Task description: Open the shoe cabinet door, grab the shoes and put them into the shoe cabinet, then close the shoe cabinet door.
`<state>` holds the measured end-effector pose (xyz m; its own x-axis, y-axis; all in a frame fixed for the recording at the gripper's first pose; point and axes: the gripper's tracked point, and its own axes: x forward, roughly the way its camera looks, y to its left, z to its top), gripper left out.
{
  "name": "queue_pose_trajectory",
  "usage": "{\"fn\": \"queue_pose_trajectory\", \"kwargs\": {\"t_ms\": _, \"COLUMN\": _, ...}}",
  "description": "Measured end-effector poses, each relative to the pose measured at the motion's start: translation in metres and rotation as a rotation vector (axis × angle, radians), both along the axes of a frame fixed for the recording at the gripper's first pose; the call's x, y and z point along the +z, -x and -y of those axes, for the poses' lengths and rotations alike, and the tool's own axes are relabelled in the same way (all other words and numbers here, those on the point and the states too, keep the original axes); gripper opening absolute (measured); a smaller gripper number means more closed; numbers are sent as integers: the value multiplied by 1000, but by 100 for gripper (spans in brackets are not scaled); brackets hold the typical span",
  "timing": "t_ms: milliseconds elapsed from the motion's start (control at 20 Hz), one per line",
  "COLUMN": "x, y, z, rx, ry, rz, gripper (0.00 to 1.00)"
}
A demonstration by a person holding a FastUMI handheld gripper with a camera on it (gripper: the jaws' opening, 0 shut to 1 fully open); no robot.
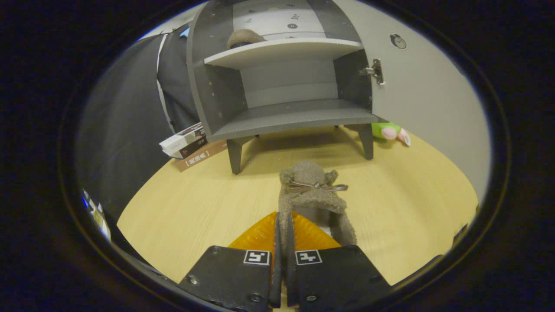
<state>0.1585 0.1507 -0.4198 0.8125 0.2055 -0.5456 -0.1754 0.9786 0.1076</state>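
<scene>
My gripper (pixel 284 225) is shut on a brown fuzzy shoe (pixel 310 190) with a small bow. Both orange fingers (pixel 260 236) press on its near edge, and the shoe hangs just ahead of them above the wooden table (pixel 182 208). Beyond it stands the grey shoe cabinet (pixel 286 86) on short legs. Its door (pixel 429 95) is swung open to the right, hinge showing. The lower shelf (pixel 295 117) is bare. A second brown shoe (pixel 243 39) rests on the upper shelf, at its left end.
Stacked books (pixel 190 145) lie on the table left of the cabinet's front leg. A green and pink plush toy (pixel 390 132) lies behind the right leg, below the open door. Black cloth hangs on the left.
</scene>
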Motion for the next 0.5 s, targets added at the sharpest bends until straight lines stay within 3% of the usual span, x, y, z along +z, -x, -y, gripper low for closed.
{"fn": "queue_pose_trajectory", "kwargs": {"t_ms": 200, "x": 37, "y": 17, "z": 1, "rx": 11, "ry": -96, "rz": 2, "gripper": 9}}
{"fn": "queue_pose_trajectory", "kwargs": {"t_ms": 500, "x": 109, "y": 38, "z": -2, "rx": 27, "ry": -36, "rz": 112, "gripper": 9}}
